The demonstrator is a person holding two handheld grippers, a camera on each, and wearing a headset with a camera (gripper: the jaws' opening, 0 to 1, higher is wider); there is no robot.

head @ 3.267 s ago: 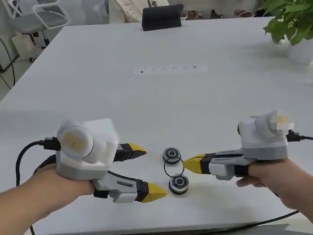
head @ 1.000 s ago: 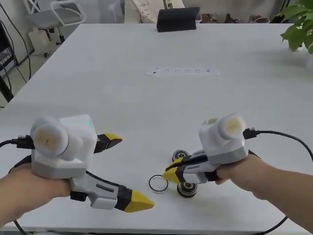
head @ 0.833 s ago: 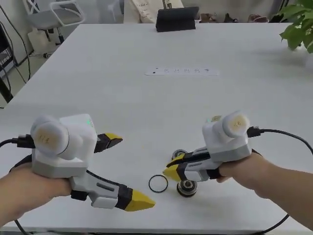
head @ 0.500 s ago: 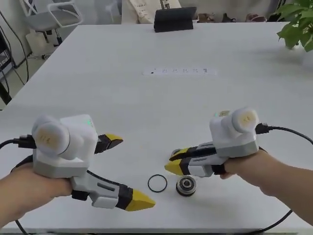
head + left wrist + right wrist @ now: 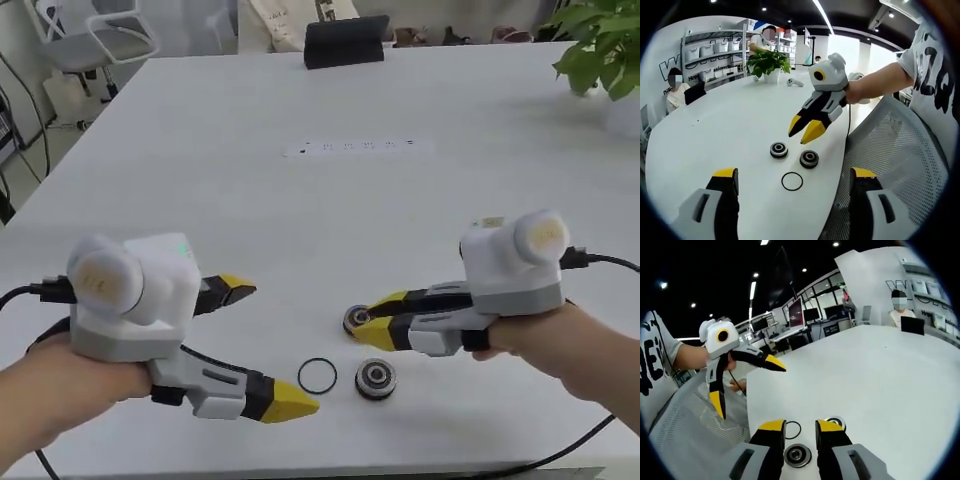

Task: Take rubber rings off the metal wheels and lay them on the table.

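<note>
Two small metal wheels lie near the table's front edge, one (image 5: 375, 378) in plain sight, the other (image 5: 354, 319) half behind my right gripper (image 5: 378, 318). A thin black rubber ring (image 5: 318, 376) lies flat on the table just left of the nearer wheel. The right gripper hovers above the wheels, jaws slightly apart, holding nothing. My left gripper (image 5: 264, 350) is wide open to the left of the ring. The left gripper view has the ring (image 5: 792, 181), both wheels (image 5: 779, 149) (image 5: 809, 158) and the right gripper (image 5: 806, 131). In the right gripper view a wheel (image 5: 797, 455) lies below the jaws.
A white table (image 5: 330, 220) stretches far ahead, with a power strip (image 5: 355, 146) set in its middle and a dark stand (image 5: 346, 42) at the far edge. A potted plant (image 5: 598, 45) stands at the back right. Cables trail from both grippers.
My right gripper has risen and drawn back to the right, off the wheels. The ring, earlier between the wheels at its tip, now lies left of the near wheel. The left gripper has stayed open.
</note>
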